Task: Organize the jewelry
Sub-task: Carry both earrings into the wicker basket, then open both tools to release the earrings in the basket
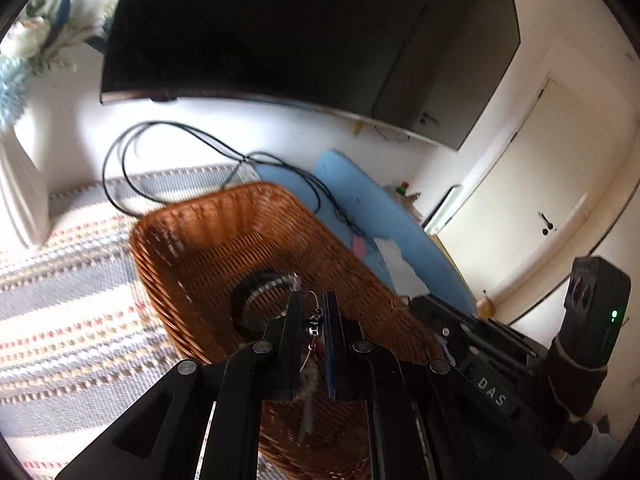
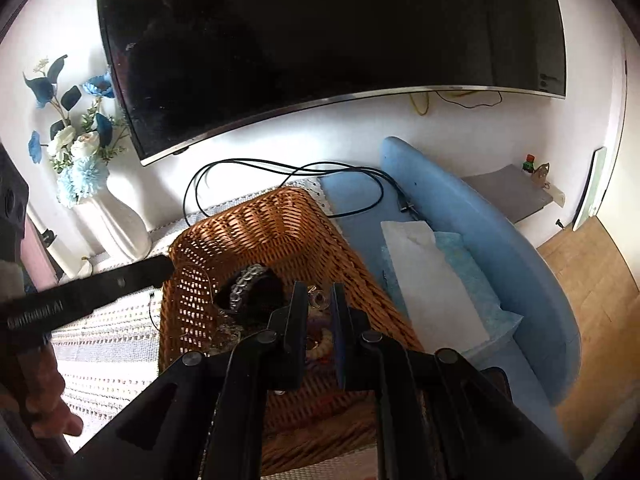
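Left hand-held gripper [image 1: 313, 322]: nearly clenched, pinching a thin chain [image 1: 316, 324] with a small dark clasp; the chain dangles over the wicker basket [image 1: 192, 248].
Right hand-held gripper [image 2: 319, 312]: nearly clenched above the same basket; small pieces show in the gap, but I cannot tell whether it grasps any.
Jewelry: a beaded bracelet [image 2: 244, 284] and dark bangles lie heaped on the basket floor, with more pieces under the right fingers.
Basket: stands on a striped cloth [image 1: 60, 280] over the tabletop, near a white vase [image 2: 116, 224].
Risk, snagging: the hanging chain could catch on the weave or tangle in the heap.
Risk, slipping: so thin a chain may slide out of the pads.
Risk, crowding: both grippers sit close over one basket and could knock each other.
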{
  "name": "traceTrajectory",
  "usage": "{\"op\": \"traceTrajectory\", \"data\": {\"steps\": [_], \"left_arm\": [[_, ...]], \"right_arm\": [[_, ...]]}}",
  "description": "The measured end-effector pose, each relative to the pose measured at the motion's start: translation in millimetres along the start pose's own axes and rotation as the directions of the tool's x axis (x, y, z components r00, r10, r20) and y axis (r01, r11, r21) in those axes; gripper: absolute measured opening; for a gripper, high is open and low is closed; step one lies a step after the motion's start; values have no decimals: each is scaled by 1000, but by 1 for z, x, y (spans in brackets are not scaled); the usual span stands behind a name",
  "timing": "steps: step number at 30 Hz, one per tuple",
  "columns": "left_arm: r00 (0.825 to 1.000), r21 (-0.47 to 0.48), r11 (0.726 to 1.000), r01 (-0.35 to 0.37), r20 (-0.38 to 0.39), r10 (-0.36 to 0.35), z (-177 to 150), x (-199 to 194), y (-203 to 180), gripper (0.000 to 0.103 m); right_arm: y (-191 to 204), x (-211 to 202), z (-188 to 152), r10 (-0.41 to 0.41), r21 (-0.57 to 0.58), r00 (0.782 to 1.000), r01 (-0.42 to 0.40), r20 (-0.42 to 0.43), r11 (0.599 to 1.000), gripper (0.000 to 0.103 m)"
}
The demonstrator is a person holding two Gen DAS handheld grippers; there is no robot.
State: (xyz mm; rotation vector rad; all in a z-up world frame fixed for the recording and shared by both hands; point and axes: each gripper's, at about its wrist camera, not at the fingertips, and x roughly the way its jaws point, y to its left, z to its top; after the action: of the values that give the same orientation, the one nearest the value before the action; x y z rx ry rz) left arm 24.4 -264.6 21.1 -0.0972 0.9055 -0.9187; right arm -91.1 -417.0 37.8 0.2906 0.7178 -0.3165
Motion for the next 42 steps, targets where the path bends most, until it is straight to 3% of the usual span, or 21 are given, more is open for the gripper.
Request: {"op": "traceTrajectory", "data": {"steps": [13, 27, 42], "left_arm": [[995, -11, 1000, 4, -103, -5, -24, 25, -3, 9], [991, -33, 999, -25, -133, 20, -34, 33, 1, 9], [990, -43, 999, -32, -138, 26, -34, 30, 5, 9]], "right_arm": [[-5, 13, -7, 2, 15, 999, -1, -36, 1000, 13], [15, 26, -21, 61, -14, 995, -63, -79, 998, 13], [17, 27, -23, 64, -15, 994, -66, -85, 998, 13]]}}
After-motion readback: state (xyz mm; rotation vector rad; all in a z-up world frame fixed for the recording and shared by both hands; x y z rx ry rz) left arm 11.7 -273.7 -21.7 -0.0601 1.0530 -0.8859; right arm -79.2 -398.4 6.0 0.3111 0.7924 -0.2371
